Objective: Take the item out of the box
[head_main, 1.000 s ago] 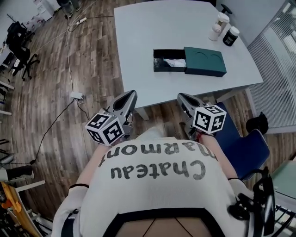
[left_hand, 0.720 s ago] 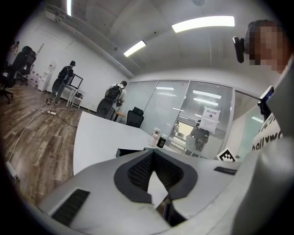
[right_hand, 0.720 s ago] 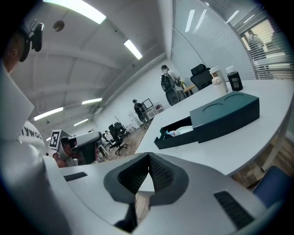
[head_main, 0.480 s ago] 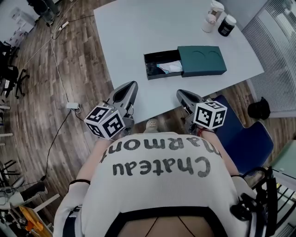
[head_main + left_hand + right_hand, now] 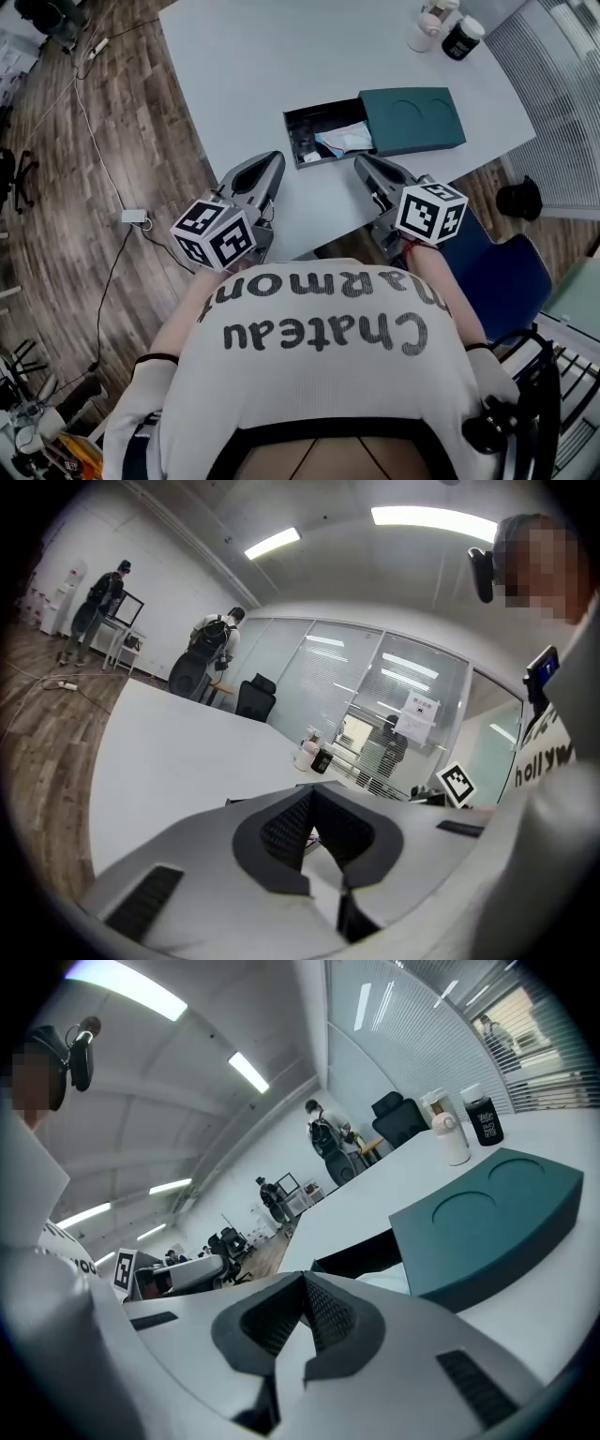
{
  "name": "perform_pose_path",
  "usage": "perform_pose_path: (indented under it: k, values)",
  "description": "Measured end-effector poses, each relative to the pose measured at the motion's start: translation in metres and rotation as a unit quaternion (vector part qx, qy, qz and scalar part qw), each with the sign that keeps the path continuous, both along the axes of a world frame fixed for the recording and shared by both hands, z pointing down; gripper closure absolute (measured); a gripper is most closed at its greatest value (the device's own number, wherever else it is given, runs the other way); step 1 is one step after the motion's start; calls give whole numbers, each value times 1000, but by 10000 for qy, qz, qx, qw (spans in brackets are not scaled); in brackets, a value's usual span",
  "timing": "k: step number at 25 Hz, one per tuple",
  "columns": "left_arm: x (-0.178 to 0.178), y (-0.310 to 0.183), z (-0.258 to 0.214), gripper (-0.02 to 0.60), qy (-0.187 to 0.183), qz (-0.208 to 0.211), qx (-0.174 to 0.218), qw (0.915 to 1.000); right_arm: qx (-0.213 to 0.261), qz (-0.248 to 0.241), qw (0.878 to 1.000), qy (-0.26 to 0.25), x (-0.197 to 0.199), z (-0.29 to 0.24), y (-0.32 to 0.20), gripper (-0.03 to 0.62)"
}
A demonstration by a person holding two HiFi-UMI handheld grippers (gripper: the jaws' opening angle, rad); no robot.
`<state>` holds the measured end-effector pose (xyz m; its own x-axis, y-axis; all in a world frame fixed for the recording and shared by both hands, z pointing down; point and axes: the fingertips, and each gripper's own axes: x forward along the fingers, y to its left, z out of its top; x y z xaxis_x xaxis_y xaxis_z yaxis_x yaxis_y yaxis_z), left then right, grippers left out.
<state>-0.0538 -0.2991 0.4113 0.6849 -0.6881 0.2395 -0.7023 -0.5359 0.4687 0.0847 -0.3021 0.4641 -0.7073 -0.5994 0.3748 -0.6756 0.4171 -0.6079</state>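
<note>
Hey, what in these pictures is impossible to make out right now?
- Item in the box: too small in the head view; in the right gripper view the right tongs cover most of it.
- Box in the left gripper view: mostly hidden behind the left tongs.
- Bottles: cut by the head view's top edge.

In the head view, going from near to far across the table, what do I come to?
left gripper and right gripper side by side at the near edge → teal box, slid open → white bottle and black jar at the far edge
</note>
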Motion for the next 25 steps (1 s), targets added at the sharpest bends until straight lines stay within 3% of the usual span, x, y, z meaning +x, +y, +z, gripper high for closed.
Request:
perform_pose_path:
  k: [4,7,12,16,19,21,22,25]
  values:
    - [2,-20,16,591,-132,124,-9,9998,100,35,9997,198,1,-4,-25,594]
    - [10,-30,24,591,-352,349,25,9988,351,-244,9971,624,-2,-6,-38,592]
    - [22,-41,42,591,-425,702,-264,9963,575,-1245,9708,1969,-6,9,-48,593]
    - [22,-43,50,591,-328,783,-384,9957,471,-1913,9410,2752,-10,24,-53,592]
    - [25,-39,53,591,-945,1068,126,9897,513,-2383,9142,3238,-16,34,-58,592]
    - [31,-32,56,591,-1288,1375,384,9813,605,-2734,8850,3720,-18,41,-61,561]
    - [32,-31,58,591,-1243,1445,352,9810,637,-2910,8696,3938,-19,45,-61,529]
    - [30,-36,62,591,-786,1280,14,9887,617,-3370,8306,4390,-20,58,-61,528]
